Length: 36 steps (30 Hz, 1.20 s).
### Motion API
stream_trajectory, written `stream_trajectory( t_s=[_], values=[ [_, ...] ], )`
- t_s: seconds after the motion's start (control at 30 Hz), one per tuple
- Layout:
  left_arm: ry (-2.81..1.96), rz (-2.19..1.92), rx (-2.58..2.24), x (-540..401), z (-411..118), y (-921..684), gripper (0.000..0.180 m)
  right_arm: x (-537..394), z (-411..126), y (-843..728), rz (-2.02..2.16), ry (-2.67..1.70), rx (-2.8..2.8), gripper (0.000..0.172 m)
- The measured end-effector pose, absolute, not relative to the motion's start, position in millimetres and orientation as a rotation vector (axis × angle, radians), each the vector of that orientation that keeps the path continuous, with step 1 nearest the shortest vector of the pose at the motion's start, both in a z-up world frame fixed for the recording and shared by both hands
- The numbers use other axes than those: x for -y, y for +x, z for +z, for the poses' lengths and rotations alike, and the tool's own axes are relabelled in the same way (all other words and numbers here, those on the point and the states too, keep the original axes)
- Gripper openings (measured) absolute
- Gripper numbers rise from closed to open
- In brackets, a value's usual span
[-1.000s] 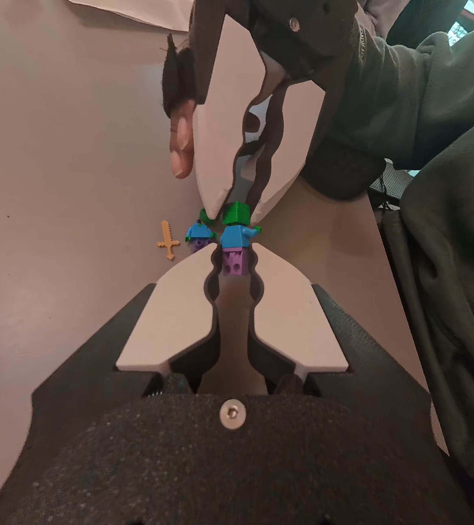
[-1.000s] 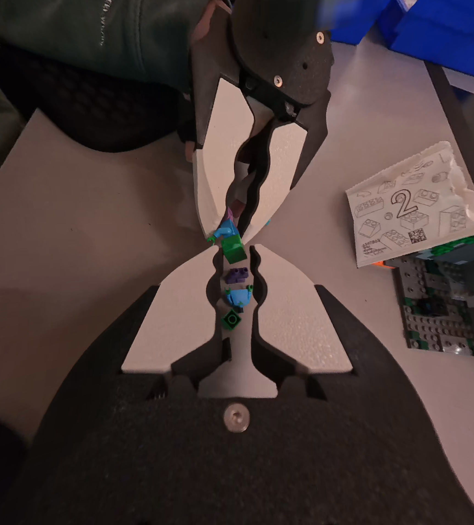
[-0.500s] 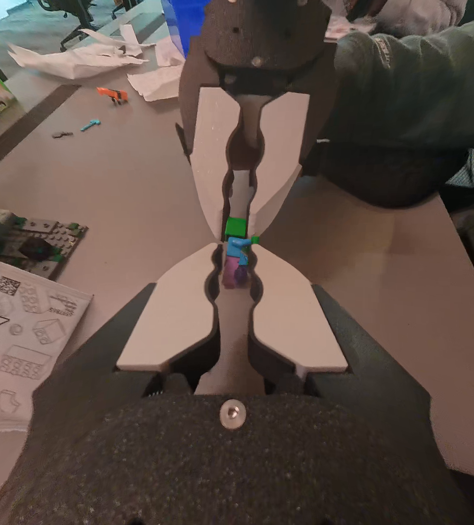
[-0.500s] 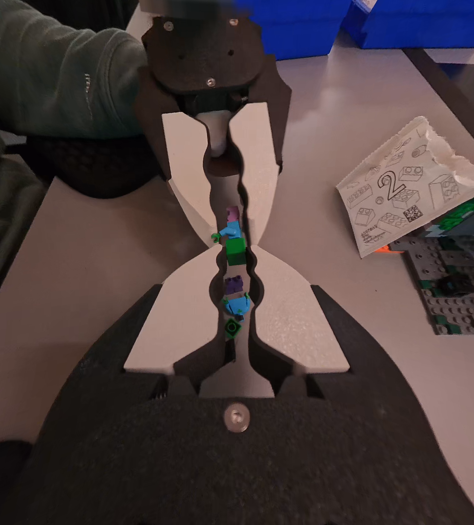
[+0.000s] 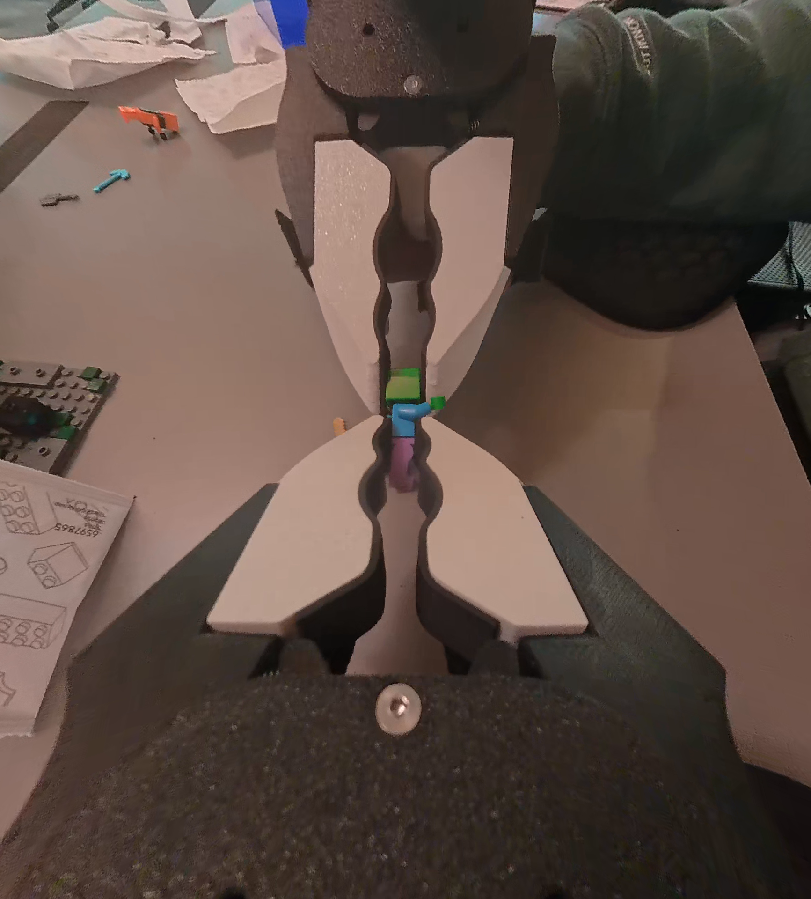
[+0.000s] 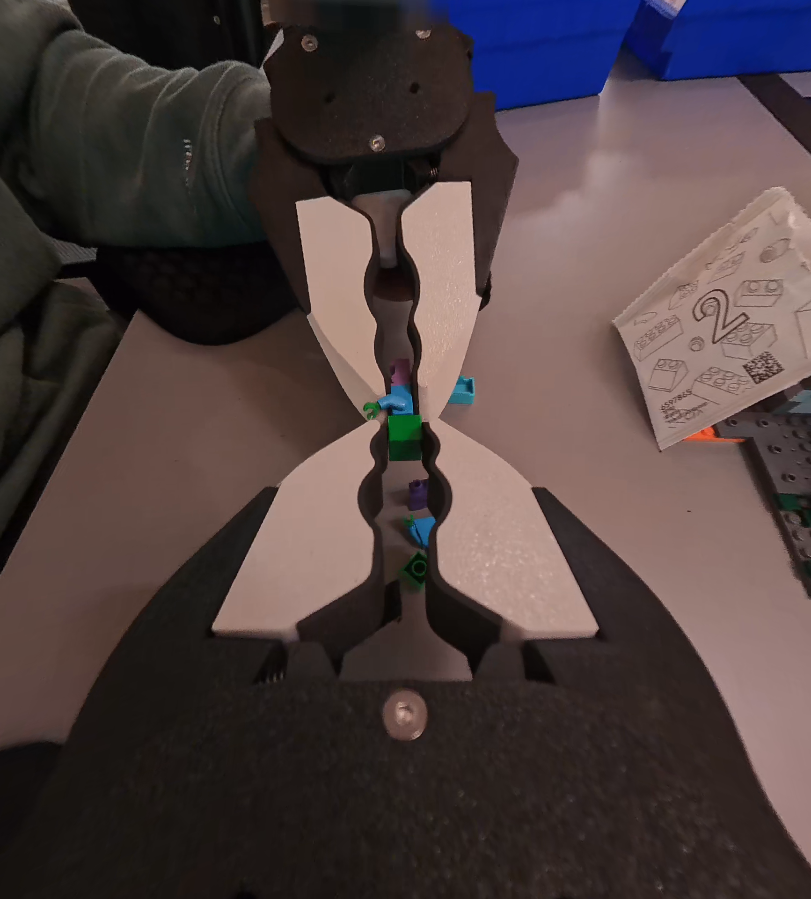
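Clamped in the left tool (image 5: 402, 433): a small brick minifigure (image 5: 402, 424), gripped across the blue torso and lilac legs, pads pressing on both sides. Held off the counter (image 5: 199, 292), lying along the tool's axis, one blue arm with a green hand sticking out to the side.

Closed on the figure's green cube head (image 6: 404, 438): the right tool (image 6: 404, 430), coming in from the opposite side, tips almost touching those of the left tool. Head seated against the torso with no visible gap; whether fully pressed home, impossible to tell.

Lying loose on the counter under the right tool, seen between its fingers: a small purple leg piece (image 6: 418, 494), a second blue torso (image 6: 422, 530) and a green tile with a ring mark (image 6: 415, 566), all separate and unassembled. Just beside the tool tips, a turquoise brick (image 6: 461, 391); peeking out beside the left tool, a tan sword (image 5: 339, 425).

Further off: a torn white paper bag (image 6: 734, 331) printed with brick drawings, partly over a grey studded baseplate build (image 5: 29, 404); an orange piece (image 5: 148, 119), a turquoise pickaxe (image 5: 110, 180) and a dark piece (image 5: 58, 198); crumpled paper (image 5: 77, 48); blue bins (image 6: 539, 44) at the far edge. Green sleeves (image 5: 685, 121) behind each tool.
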<state>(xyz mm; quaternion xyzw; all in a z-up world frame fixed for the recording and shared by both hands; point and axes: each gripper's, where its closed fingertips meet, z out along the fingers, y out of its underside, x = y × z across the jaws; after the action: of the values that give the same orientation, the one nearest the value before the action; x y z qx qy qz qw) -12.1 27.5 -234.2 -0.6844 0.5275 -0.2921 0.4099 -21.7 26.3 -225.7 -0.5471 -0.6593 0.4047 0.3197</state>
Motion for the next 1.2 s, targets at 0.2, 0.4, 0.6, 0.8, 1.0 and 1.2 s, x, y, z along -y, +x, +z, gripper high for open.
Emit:
stream_trajectory(
  t_s=[0.2, 0.4, 0.6, 0.8, 1.0, 1.2],
  values=[
    [-1.7, -0.798, -1.321, -24, -229, -8, 0.008, -22, -221, -17, 1.098, -1.432, 1.761, 0.012],
    [-1.674, -0.846, -1.299, -21, -219, -6, 0.009, -20, -212, -14, 1.177, -1.409, 1.759, 0.012],
    [-1.665, -0.907, -1.248, -24, -212, -5, 0.009, -23, -205, -14, 1.226, -1.405, 1.735, 0.012],
    [-1.653, -0.942, -1.201, -29, -205, -4, 0.009, -27, -199, -12, 1.258, -1.399, 1.711, 0.012],
    [-1.601, -0.978, -1.12, -34, -187, -3, 0.009, -32, -183, -10, 1.302, -1.364, 1.651, 0.012],
    [-1.582, -1.018, -1.081, -36, -180, -2, 0.009, -34, -176, -8, 1.338, -1.343, 1.621, 0.012]
  ],
)
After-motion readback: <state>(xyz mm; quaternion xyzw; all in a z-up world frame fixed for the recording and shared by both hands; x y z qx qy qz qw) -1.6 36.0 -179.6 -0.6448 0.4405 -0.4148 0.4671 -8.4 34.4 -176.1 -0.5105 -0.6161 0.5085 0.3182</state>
